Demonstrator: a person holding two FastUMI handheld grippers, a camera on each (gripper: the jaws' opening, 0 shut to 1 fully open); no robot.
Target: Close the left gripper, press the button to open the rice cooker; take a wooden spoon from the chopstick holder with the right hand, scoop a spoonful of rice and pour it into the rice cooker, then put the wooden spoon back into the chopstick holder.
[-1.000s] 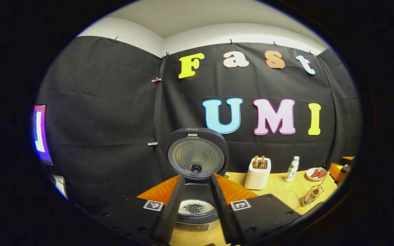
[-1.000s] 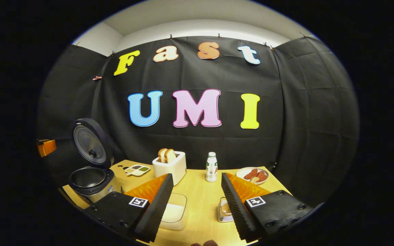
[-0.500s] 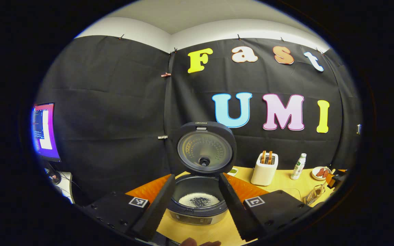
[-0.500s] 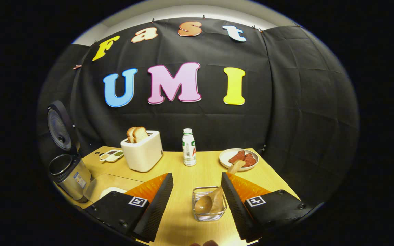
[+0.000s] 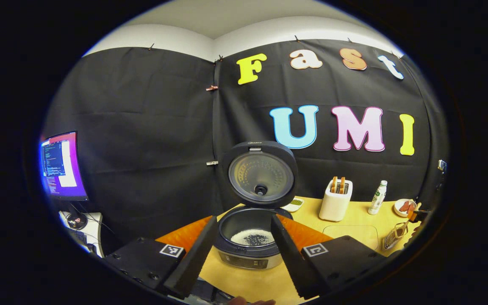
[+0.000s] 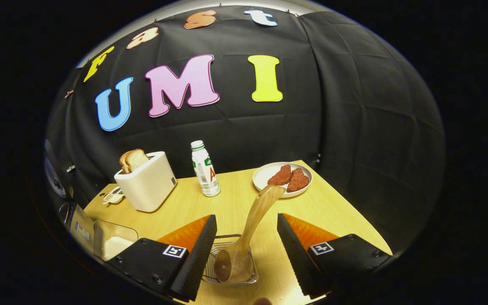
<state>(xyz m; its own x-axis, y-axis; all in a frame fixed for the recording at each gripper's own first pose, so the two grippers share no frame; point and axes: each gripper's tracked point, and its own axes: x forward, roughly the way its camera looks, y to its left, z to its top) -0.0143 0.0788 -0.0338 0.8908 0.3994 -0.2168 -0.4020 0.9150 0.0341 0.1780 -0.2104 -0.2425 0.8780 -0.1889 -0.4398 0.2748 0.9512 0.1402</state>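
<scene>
I am looking at the spoon first: it is standing bowl-down in the holder, a wire basket near the table's front edge, towards its right side. Its handle is leaning up and away from me, towards the plate at the far right corner, so its long axis is running almost straight ahead along my right gripper's line of sight. That gripper is hovering just above the basket with its fingers spread wide, gripping nothing, and the handle is rising through the gap between them without touching either. I judge this to be the relation that matters: to take the spoon I only need to come down a little and close across the handle.

My left gripper is also standing open and empty, pointing at the cooker near the table's left edge. The lid is upright, and pale grains are showing in the pot, so the button step looks done. The rice box is sitting between cooker and holder, near the front edge.

Further back, the toaster and the bottle are standing along the far edge. The right gripper is by far the nearer one to the spoon.
</scene>
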